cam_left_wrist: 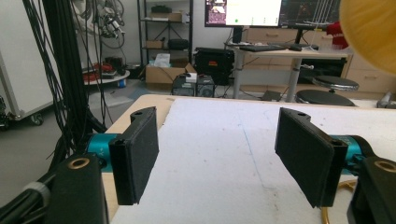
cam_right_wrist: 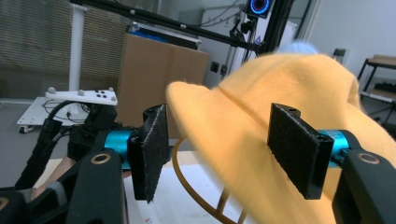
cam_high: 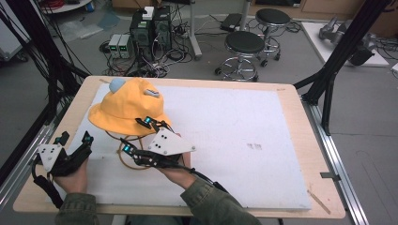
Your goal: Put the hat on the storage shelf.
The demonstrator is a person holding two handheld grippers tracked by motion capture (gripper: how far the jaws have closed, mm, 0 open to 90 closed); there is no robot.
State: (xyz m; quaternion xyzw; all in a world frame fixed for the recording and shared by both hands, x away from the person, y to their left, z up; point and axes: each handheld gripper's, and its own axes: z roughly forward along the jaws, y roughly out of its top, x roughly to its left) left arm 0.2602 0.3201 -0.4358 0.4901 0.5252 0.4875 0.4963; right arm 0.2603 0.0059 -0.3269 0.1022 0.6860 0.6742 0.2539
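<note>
A yellow bucket hat (cam_high: 126, 105) with a grey-blue ear sits on a tan wire stand (cam_high: 123, 161) at the back left of the white board (cam_high: 244, 136). My right gripper (cam_high: 139, 136) is at the hat's front brim. In the right gripper view the hat (cam_right_wrist: 289, 84) fills the space ahead. Its brim passes between the spread jaws of my right gripper (cam_right_wrist: 217, 149) without the pads pressing it, and the stand's ring (cam_right_wrist: 196, 186) curves below. My left gripper (cam_high: 74, 138) rests open near the board's left edge. Nothing lies between its jaws (cam_left_wrist: 217, 158), and the hat (cam_left_wrist: 369, 32) is up at the right.
The board lies on a wooden table (cam_high: 300, 154). Behind the table, two black stools (cam_high: 245, 47) and computer boxes (cam_high: 150, 28) with cables stand on the floor. Black frame posts (cam_high: 338, 56) rise at both sides. The board's right half is bare.
</note>
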